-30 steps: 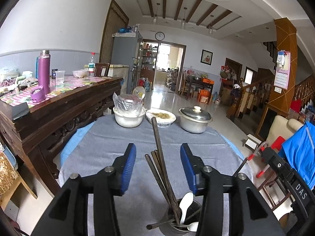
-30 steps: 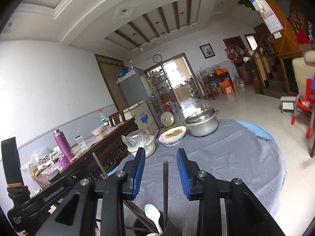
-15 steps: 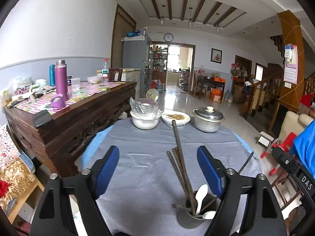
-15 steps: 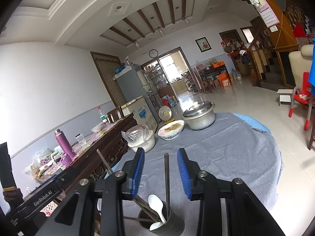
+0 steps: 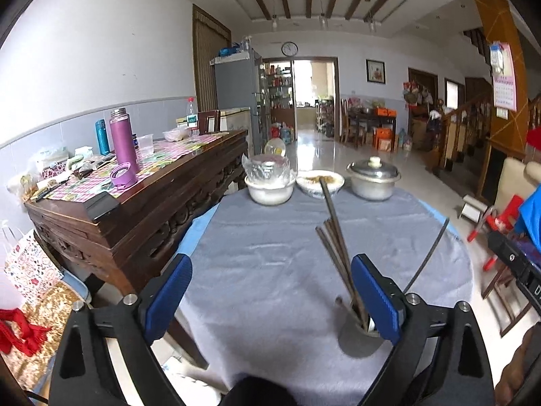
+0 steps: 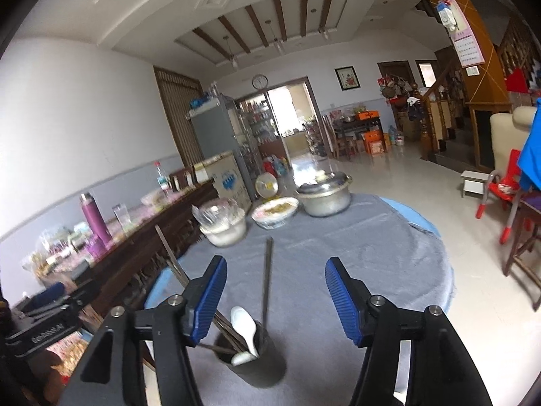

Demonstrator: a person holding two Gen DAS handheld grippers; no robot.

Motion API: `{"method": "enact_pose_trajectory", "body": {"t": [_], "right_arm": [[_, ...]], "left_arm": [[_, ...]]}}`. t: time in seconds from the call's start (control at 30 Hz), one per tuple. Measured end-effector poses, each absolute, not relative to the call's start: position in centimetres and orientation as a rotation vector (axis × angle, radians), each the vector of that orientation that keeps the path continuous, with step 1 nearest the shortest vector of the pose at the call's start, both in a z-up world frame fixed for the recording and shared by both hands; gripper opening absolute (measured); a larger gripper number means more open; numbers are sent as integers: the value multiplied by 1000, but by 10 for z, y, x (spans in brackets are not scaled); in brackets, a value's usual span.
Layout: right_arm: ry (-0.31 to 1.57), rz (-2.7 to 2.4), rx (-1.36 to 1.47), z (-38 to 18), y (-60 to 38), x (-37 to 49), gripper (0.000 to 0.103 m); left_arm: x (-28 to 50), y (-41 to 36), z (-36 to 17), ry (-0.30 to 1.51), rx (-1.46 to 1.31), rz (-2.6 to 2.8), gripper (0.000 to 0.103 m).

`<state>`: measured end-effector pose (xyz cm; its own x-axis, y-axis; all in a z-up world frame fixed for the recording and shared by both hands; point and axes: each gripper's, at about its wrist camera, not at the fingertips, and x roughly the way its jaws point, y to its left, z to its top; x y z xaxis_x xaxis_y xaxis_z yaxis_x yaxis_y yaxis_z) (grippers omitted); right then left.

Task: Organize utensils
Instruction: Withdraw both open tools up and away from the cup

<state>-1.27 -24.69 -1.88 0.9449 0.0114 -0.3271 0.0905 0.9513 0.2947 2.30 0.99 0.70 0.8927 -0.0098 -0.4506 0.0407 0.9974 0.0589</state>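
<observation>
A dark utensil cup (image 5: 359,337) stands on the grey-clothed round table (image 5: 270,270), near its front edge. It holds several dark chopsticks (image 5: 334,250) and white spoons. In the right wrist view the cup (image 6: 252,358) shows a white spoon (image 6: 244,325) and an upright chopstick (image 6: 267,277). My left gripper (image 5: 270,297) is open and empty, with the cup just inside its right finger. My right gripper (image 6: 275,301) is open and empty, above and behind the cup.
At the table's far side stand a wrapped white bowl (image 5: 269,187), a dish of food (image 5: 320,182) and a lidded steel pot (image 5: 373,179). A dark wooden sideboard (image 5: 135,209) with a purple flask (image 5: 124,145) runs along the left. Red chairs (image 6: 500,196) stand right.
Both grippers have opened wide and drawn back from the cup. The chopstick between the right fingers now stands free in the cup. The left view has shifted left.
</observation>
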Motion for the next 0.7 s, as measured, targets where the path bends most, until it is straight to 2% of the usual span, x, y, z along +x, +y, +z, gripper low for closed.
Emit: {"method": "enact_pose_trajectory", "body": {"t": [0.37,0.7], "right_arm": [[472,-68,269,-38,-245,-43,68],[520,-31,309,-51,-227,-71,69]], "left_arm": [[7,23,-22,615,134,59,98],[-19,21,-30,609,159,51,98]]}}
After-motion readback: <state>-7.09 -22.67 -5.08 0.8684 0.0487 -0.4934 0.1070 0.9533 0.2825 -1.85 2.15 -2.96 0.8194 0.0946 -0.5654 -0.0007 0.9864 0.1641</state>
